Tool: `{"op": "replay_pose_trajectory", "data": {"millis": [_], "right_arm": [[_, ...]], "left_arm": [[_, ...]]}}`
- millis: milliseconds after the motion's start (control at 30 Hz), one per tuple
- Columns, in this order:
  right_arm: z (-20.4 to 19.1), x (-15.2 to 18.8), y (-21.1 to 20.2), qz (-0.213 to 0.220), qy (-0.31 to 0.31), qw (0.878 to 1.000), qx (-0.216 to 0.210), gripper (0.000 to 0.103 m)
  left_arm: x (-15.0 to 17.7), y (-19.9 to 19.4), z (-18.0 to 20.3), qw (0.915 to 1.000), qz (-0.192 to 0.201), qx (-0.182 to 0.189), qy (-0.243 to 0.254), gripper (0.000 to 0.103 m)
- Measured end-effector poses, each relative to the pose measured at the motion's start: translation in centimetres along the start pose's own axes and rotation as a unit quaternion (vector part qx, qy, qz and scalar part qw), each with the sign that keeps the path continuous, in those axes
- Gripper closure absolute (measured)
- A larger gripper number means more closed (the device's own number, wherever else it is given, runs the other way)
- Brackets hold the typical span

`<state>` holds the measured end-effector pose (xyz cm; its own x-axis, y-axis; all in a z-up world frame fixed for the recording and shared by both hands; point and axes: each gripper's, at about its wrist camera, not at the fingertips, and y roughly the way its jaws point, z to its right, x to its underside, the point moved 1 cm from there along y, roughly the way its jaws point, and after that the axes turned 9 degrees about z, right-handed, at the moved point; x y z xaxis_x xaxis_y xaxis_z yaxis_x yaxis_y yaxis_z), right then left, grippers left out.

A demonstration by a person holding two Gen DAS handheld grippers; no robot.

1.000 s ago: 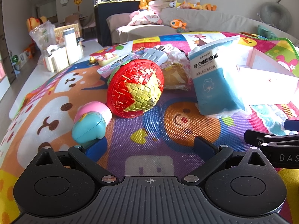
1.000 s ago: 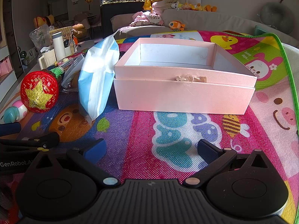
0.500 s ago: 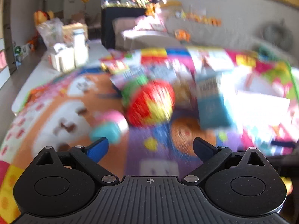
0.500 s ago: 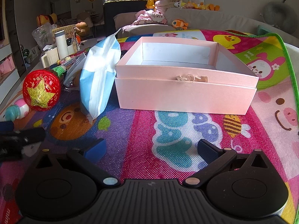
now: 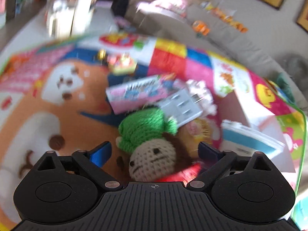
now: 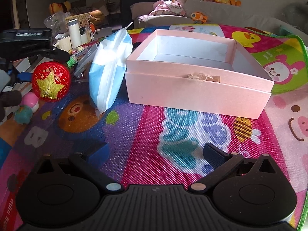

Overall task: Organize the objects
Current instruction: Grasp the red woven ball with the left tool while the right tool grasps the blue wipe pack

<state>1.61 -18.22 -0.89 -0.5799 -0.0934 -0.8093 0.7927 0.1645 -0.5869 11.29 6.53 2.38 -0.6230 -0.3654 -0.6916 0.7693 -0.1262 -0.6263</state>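
Note:
My left gripper (image 5: 154, 152) is open and hangs above a crochet doll (image 5: 152, 144) with a beige face and green hat, which lies between the fingers' line of sight, not gripped. The view is blurred. The red woven ball (image 6: 51, 80) sits just under the left gripper (image 6: 38, 52) in the right wrist view. An open, empty pink box (image 6: 198, 88) stands mid-mat. A blue-white wipes pack (image 6: 109, 65) leans on its left side. My right gripper (image 6: 154, 154) is open and empty over the mat, short of the box.
A pink toothpaste box (image 5: 134, 94), a white adapter (image 5: 181, 107) and a snack lie behind the doll. A pink-and-teal toy (image 6: 27, 107) lies left of the ball. A colourful play mat (image 6: 173, 134) covers the surface; a thermos (image 6: 74, 32) and sofa stand beyond.
My left gripper has risen and swung forward over the red ball, now looking down on the crochet doll. My right gripper has barely moved. Both stay open.

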Motion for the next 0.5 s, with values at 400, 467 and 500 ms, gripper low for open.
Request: {"op": "replay_pose_trajectory", "data": {"millis": [400, 467, 500], "right_arm": [[-0.6, -0.7, -0.2, 0.002, -0.014, 1.0, -0.027, 0.0], [-1.9, -1.4, -0.9, 0.041, -0.036, 0.998, -0.028, 0.0], [-2.8, -1.9, -1.1, 0.065, -0.056, 0.996, -0.022, 0.0]], "left_arm": [[1.6, -5.9, 0.4, 0.9944, 0.046, 0.076, 0.058, 0.035], [1.4, -8.7, 0.4, 0.9904, 0.075, 0.088, 0.076, 0.037], [1.4, -10.2, 0.0, 0.9886, 0.091, 0.089, 0.08, 0.037]]}}
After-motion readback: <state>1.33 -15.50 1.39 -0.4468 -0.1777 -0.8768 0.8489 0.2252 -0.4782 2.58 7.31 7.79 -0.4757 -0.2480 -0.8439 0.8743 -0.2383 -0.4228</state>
